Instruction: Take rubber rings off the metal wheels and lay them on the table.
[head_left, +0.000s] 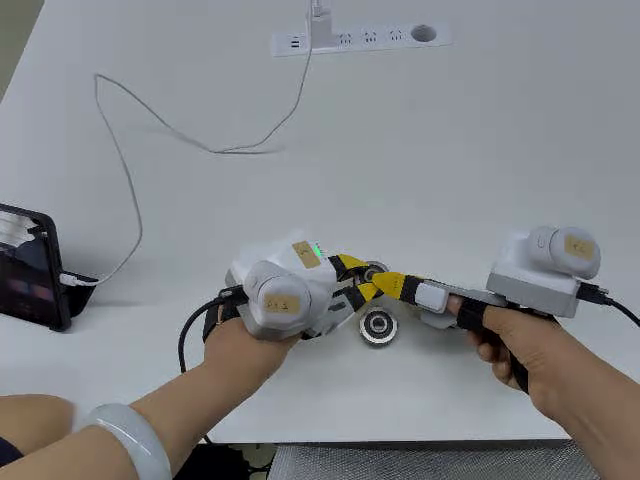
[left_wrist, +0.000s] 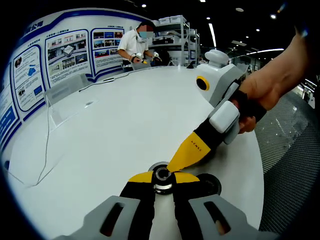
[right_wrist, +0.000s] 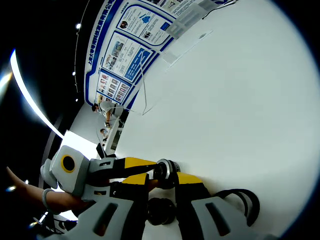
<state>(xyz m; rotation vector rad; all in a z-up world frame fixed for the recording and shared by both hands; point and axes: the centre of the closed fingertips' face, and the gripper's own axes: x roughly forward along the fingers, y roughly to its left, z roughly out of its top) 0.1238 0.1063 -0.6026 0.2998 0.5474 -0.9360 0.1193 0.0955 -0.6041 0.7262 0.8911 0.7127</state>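
Observation:
A small metal wheel (head_left: 375, 271) with a black rubber ring is held just above the white table (head_left: 450, 150), between both grippers. My left gripper (head_left: 360, 278) comes in from the left, and in its own view the left gripper (left_wrist: 163, 179) is shut on the wheel (left_wrist: 162, 175). My right gripper (head_left: 385, 284) reaches in from the right. In the right gripper view, the right gripper (right_wrist: 165, 179) closes on the wheel's (right_wrist: 166, 170) ring. A second wheel (head_left: 378, 325) with its ring on lies on the table just below them.
A power strip (head_left: 360, 40) sits at the far edge, and its white cable (head_left: 120, 150) runs to a dark tablet (head_left: 25, 265) at the left. The table's front edge (head_left: 400, 435) is close. A black loop (right_wrist: 240, 200) lies by my right gripper.

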